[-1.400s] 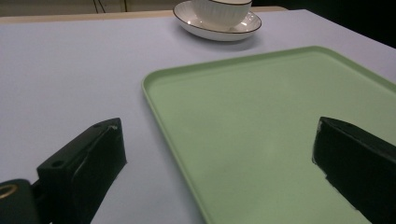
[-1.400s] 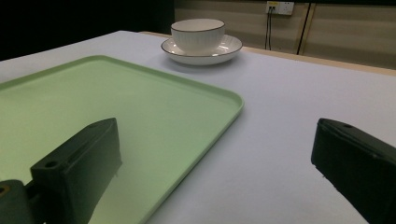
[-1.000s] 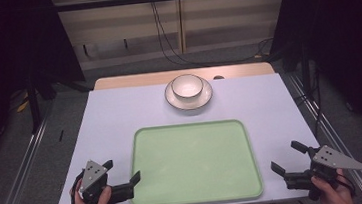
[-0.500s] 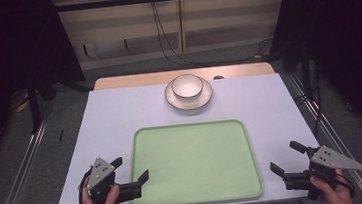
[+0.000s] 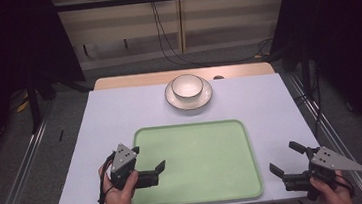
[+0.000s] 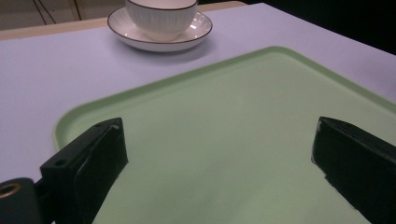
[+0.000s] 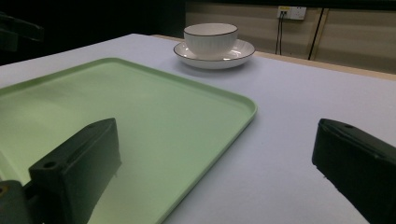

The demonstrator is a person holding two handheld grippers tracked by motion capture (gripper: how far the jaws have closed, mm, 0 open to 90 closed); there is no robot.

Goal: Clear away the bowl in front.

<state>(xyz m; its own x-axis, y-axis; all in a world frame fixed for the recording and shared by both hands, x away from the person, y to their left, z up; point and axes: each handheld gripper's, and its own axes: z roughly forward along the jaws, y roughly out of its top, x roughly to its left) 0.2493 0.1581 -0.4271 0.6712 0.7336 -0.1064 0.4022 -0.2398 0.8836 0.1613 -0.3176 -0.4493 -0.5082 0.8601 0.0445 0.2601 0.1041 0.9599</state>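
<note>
The left gripper (image 5: 150, 161) hangs over the green tray (image 5: 209, 152), jaws spread wide, aimed toward the bowl (image 5: 187, 86) on its saucer (image 5: 189, 100) beyond; the right gripper (image 5: 288, 162) waits beside the tray, jaws apart too.

A table (image 5: 120, 113) covered by a pale lilac-white sheet is seen from above, with a strip of bare wood left uncovered along its 12 o'clock edge. A light green tray (image 5: 197, 130) is laid flat on the sheet from the centre towards 6 o'clock, its near rim close to the table's edge. A white saucer (image 5: 172, 99) with a dark rim is placed at 12 o'clock, well apart from the tray, and a white bowl (image 5: 187, 86) is carried on it.
</note>
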